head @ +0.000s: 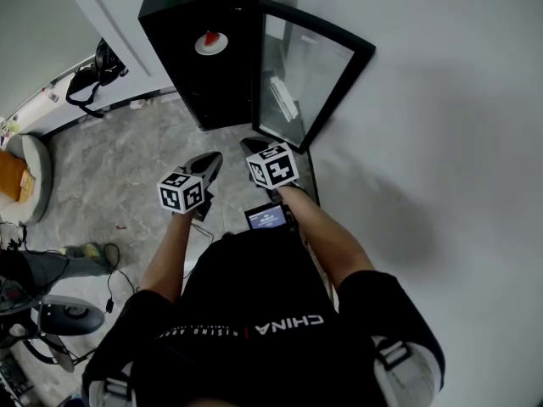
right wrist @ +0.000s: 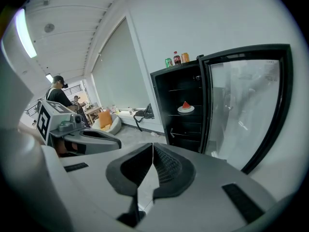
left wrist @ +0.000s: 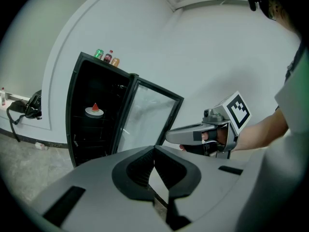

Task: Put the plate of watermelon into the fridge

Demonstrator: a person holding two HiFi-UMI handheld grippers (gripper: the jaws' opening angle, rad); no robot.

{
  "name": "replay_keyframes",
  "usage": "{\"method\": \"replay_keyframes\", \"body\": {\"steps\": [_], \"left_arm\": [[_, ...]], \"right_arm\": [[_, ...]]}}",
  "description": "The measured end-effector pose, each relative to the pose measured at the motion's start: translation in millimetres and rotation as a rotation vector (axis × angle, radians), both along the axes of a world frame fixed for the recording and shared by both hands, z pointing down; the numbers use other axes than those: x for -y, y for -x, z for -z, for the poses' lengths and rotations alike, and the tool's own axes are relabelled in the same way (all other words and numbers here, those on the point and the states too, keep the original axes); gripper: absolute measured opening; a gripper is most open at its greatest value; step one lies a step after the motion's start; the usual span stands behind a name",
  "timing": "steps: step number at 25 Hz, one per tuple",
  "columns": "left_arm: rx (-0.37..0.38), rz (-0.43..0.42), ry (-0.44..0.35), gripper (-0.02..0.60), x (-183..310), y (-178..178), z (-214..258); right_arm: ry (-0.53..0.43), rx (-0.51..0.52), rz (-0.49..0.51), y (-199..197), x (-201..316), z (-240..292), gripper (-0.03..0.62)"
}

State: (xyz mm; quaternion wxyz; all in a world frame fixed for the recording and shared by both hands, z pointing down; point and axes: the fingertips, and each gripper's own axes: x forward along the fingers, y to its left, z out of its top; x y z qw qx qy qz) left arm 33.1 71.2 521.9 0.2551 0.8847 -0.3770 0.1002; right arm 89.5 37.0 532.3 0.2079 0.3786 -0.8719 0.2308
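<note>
From the head view, the fridge [head: 191, 66] stood open against the wall. The plate of watermelon [head: 211, 43] was already on a shelf inside, and the glass door [head: 301, 79] was swung out to the right. The left tongs [head: 209, 161] and right tongs [head: 252, 146] hung side by side in front of the fridge, well apart from it and carrying nothing.

In the left gripper view, the left tongs [left wrist: 154, 152] were pressed together with nothing between them. Beyond them the plate [left wrist: 94, 111] sat on an upper shelf with its red wedge upright. A few drinks [left wrist: 107, 57] stood on top of the fridge. The right tongs [left wrist: 170, 136] reached in from the right, near the door's edge [left wrist: 170, 120].

In the right gripper view, the right tongs [right wrist: 152, 152] were likewise pressed together and empty. The plate [right wrist: 186, 108] showed on its shelf, and the door [right wrist: 246, 105] stood wide open at the right.

The placing looked done, so the risk lay in the door. If it was left open, the fridge would warm. If it was swung shut hard, the jolt could tip the wedge or rattle the drinks off the top. Closed tips pushing on smooth glass could also slip off it.
</note>
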Motion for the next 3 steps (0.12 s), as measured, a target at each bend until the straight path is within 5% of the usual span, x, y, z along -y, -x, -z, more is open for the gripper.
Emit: {"method": "replay_keyframes", "body": {"steps": [3], "left_arm": [[0.001,-0.001,-0.002,0.012,-8.5,2.1,6.1]], "right_arm": [[0.000,-0.005,-0.001,0.6,-9.1,6.3,0.018]]}}
